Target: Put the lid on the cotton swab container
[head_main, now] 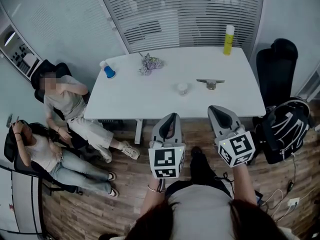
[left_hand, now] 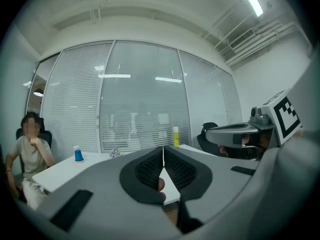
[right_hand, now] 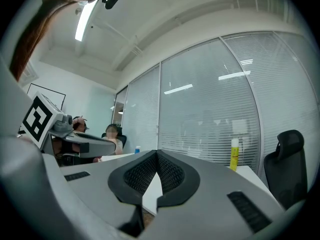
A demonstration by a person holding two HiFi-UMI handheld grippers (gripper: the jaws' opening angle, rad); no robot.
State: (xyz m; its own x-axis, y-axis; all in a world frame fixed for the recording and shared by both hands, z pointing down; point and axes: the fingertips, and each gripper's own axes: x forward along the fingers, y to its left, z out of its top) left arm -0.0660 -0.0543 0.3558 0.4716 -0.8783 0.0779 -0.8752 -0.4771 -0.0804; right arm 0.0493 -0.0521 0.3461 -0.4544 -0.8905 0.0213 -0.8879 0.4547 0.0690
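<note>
On the white table [head_main: 150, 96] stands a small round clear container [head_main: 182, 88], right of centre. A flat grey-tan piece [head_main: 210, 83], possibly the lid, lies just to its right. Both grippers hover in front of the table's near edge, above the floor and apart from these objects. My left gripper [head_main: 171, 117] is shut with nothing between its pads [left_hand: 163, 151]. My right gripper [head_main: 220, 109] is also shut and empty [right_hand: 157, 156]. Neither gripper view shows the container or the flat piece.
A yellow bottle [head_main: 229, 39] stands at the table's far right, a blue-and-white bottle [head_main: 107, 70] at its left end, and a small flower bunch [head_main: 150, 62] at the back. Two people [head_main: 65, 104] sit to the left. A black chair [head_main: 276, 69] and a backpack [head_main: 287, 129] are on the right.
</note>
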